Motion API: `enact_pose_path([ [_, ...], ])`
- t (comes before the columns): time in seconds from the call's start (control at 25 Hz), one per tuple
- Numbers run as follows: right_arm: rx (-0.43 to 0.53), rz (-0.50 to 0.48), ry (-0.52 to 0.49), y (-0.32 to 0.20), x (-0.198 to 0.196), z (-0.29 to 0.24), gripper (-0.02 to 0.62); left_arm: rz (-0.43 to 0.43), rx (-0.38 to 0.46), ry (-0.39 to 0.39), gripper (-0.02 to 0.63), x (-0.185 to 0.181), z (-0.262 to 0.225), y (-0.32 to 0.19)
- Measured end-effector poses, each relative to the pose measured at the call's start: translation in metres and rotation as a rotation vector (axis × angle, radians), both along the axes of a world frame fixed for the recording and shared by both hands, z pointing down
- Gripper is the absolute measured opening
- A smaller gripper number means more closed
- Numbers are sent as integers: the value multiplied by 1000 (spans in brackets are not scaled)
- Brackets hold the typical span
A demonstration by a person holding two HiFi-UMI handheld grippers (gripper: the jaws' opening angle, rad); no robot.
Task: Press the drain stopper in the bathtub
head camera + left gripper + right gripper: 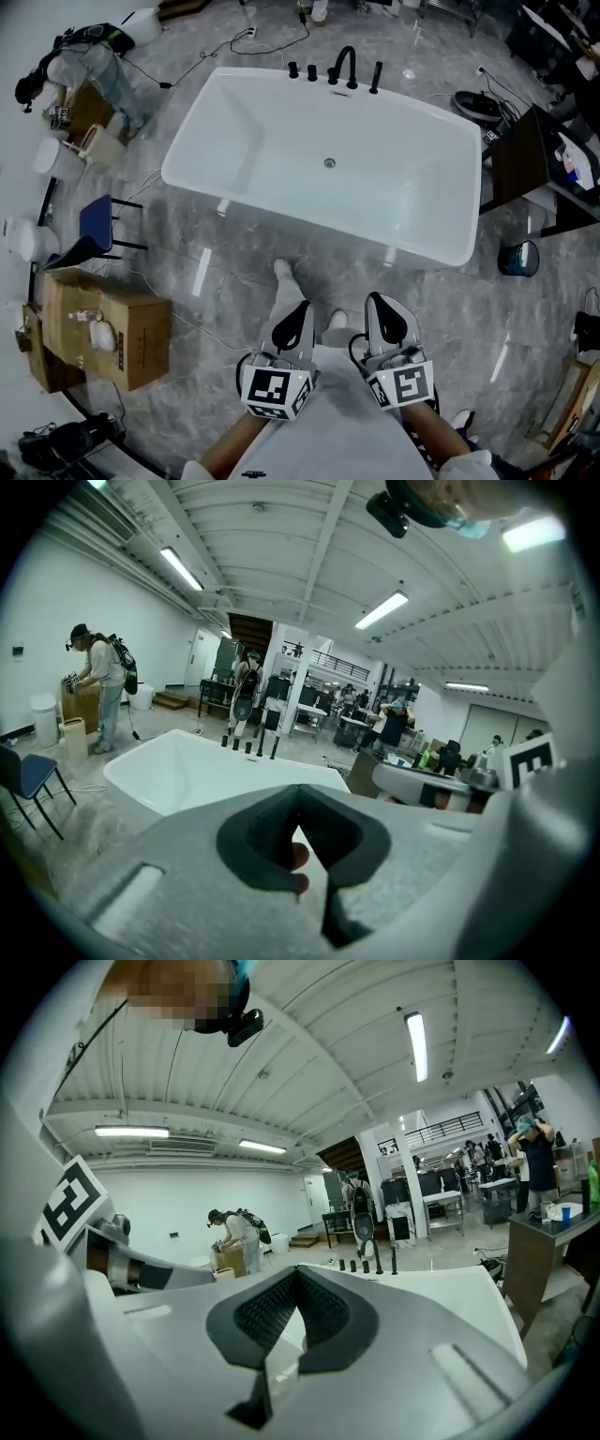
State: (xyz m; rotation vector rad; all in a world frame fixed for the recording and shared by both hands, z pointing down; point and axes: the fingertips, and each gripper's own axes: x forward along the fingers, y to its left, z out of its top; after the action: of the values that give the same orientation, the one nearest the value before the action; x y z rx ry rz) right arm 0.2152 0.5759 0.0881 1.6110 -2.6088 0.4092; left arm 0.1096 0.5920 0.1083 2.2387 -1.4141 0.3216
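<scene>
A white freestanding bathtub (281, 141) stands on the grey floor in the head view, with a small round metal drain stopper (329, 163) in the middle of its bottom. Black taps (345, 67) line its far rim. My left gripper (292, 323) and right gripper (389, 319) are held low, close to my body, well short of the tub's near rim. Both are shut and hold nothing. In the left gripper view, the left gripper (300, 789) points over the bathtub (178, 771). In the right gripper view, the right gripper (298, 1271) points at the tub's rim (450, 1288).
A cardboard box (103, 328) and a blue chair (94, 225) stand to the left. A person (94, 70) bends over boxes at the far left. A dark table (530, 173) and a small bin (517, 258) stand right of the tub. Cables trail across the floor.
</scene>
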Motion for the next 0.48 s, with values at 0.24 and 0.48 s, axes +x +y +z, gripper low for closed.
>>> enact_pose_path([
  [0.24,-25,-16,25,-73,-36,10,3,56,-31,34,-2,-9,13,-78],
  [0.48,-24,33,48,-192,-88,18,3,94,-52,61,-2,-57,24,-207],
])
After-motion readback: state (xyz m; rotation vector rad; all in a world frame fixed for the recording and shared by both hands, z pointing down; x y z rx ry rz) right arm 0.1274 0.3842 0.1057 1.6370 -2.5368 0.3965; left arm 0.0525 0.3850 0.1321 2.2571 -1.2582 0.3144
